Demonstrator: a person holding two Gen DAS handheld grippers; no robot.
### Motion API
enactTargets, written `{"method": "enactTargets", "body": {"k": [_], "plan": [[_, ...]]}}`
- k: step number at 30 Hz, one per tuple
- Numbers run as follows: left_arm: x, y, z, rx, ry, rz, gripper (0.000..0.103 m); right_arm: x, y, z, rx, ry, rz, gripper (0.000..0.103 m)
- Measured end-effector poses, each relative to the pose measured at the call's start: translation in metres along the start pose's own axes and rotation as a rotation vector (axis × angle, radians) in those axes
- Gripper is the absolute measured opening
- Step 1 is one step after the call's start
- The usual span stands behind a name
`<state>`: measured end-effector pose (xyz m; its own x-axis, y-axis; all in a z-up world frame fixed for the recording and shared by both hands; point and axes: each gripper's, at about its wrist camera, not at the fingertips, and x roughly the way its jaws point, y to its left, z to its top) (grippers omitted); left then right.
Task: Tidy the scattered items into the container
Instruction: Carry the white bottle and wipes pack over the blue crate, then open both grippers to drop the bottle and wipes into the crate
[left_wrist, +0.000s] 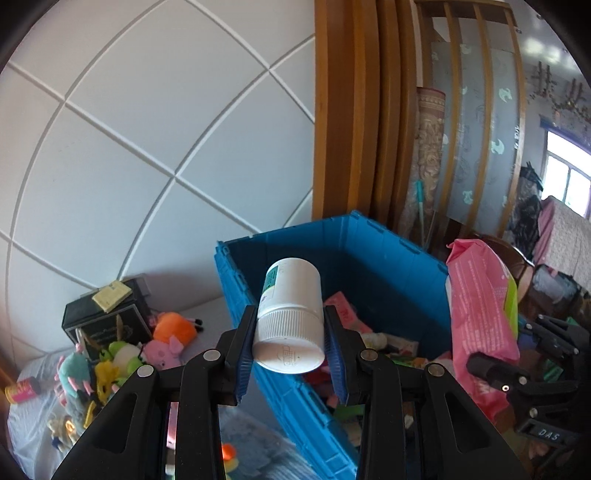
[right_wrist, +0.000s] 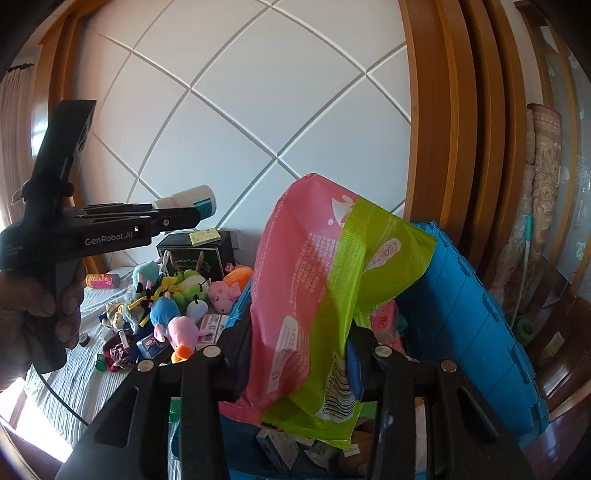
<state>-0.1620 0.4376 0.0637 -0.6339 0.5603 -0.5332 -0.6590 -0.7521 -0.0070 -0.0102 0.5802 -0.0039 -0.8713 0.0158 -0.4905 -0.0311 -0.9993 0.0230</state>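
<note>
My left gripper (left_wrist: 290, 349) is shut on a white plastic bottle (left_wrist: 290, 314) by its ribbed cap, held in the air over the near rim of the blue crate (left_wrist: 388, 266). The bottle (right_wrist: 195, 201) and left gripper (right_wrist: 181, 216) also show at the left of the right wrist view. My right gripper (right_wrist: 295, 365) is shut on a pink and green plastic packet (right_wrist: 317, 288), held above the blue crate (right_wrist: 472, 306). The packet (left_wrist: 480, 317) shows at the right of the left wrist view. The crate holds several packets and boxes.
Several plush toys (right_wrist: 177, 302), a black box (right_wrist: 195, 251), a pink can (right_wrist: 101, 280) and small items lie scattered on the striped cloth left of the crate. A white panelled wall and wooden frame (left_wrist: 347, 110) stand behind. A rolled rug (right_wrist: 539, 192) leans at the right.
</note>
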Motion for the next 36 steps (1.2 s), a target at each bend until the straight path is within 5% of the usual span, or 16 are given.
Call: {"method": "enactTargets", "body": {"k": [9, 27, 29, 30, 31, 36], "plan": [[0.054, -0.043, 0.029, 0.031, 0.023, -0.066, 0.034, 0.023, -0.043, 0.002, 0.014, 0.052, -0.069, 0.04], [0.133, -0.069, 0.071, 0.054, 0.061, -0.154, 0.034, 0.067, -0.09, 0.023, 0.042, 0.085, -0.156, 0.043], [0.139, -0.07, 0.075, 0.046, 0.064, -0.159, 0.055, 0.072, -0.092, 0.024, 0.041, 0.092, -0.175, 0.054], [0.14, -0.068, 0.077, 0.031, 0.06, -0.152, 0.093, 0.073, -0.094, 0.024, 0.042, 0.087, -0.186, 0.062], [0.14, -0.065, 0.077, 0.009, 0.042, -0.138, 0.102, 0.071, -0.096, 0.025, 0.048, 0.072, -0.196, 0.077], [0.148, -0.052, 0.073, -0.037, 0.063, -0.13, 0.102, 0.069, -0.1, 0.026, 0.061, 0.066, -0.196, 0.079]]}}
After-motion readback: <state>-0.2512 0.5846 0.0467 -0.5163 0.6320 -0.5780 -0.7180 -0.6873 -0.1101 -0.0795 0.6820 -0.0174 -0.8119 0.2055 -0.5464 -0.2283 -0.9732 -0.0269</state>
